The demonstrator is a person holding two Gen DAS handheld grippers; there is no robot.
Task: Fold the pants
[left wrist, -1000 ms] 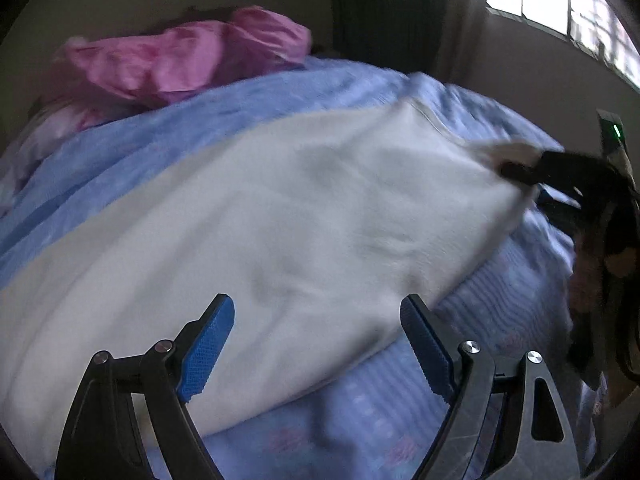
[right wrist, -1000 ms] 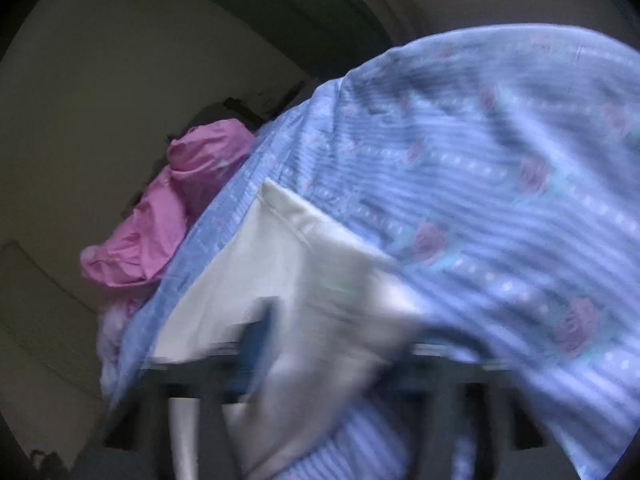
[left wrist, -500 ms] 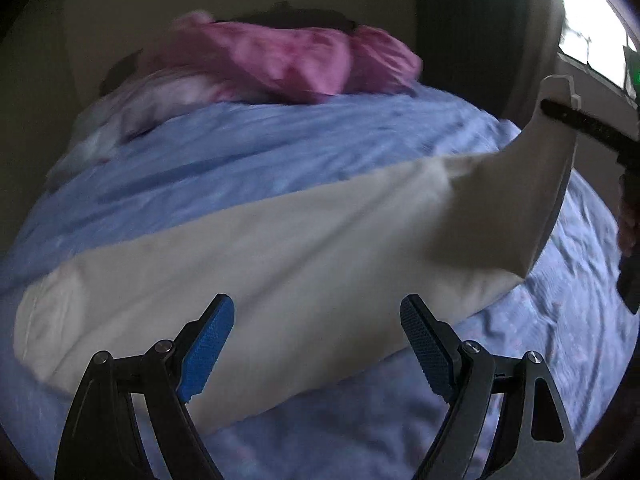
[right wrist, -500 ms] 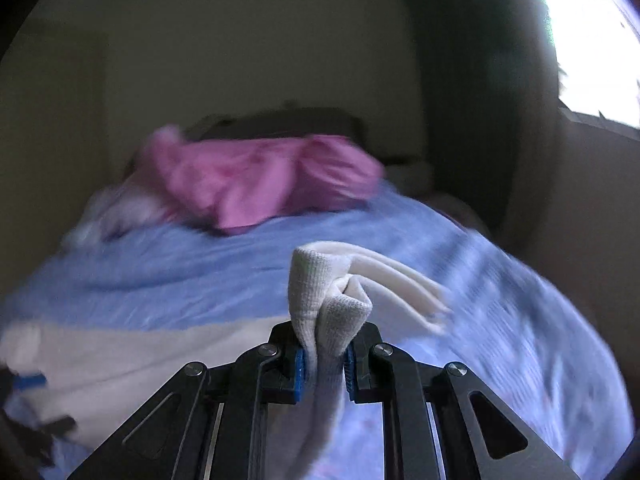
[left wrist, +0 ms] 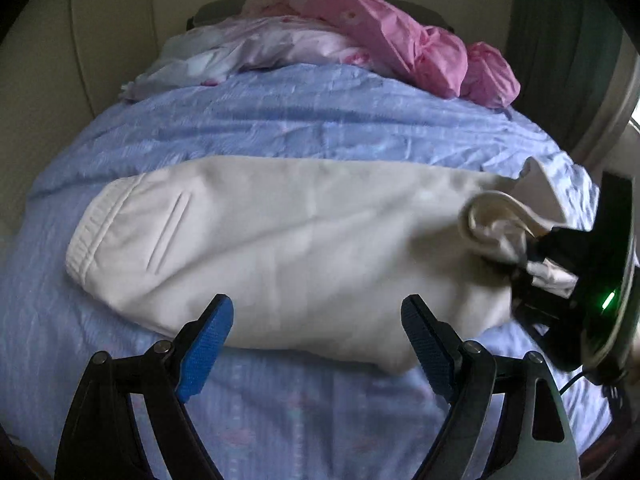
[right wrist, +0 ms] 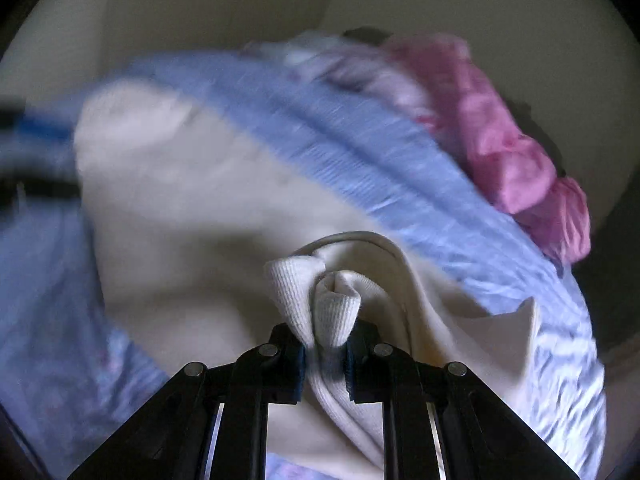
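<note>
Cream pants lie across a blue bedspread, waistband at the left, legs running right. My left gripper hangs open just above the pants' near edge, nothing between its blue pads. At the right of the left wrist view my right gripper is shut on the bunched ribbed cuff end of the legs, lifted over the pants. In the right wrist view the right gripper pinches that ribbed cuff, with the pants spread below and the left gripper blurred at the far left.
Crumpled pink cloth and pale floral bedding are piled at the head of the bed against the wall. A curtain hangs at the right. The bed's near edge shows at the lower left.
The right gripper lifted the cuff end off the bed and carried it leftward over the pants, rolling as it went. The left gripper slid toward the waistband end, still open.
</note>
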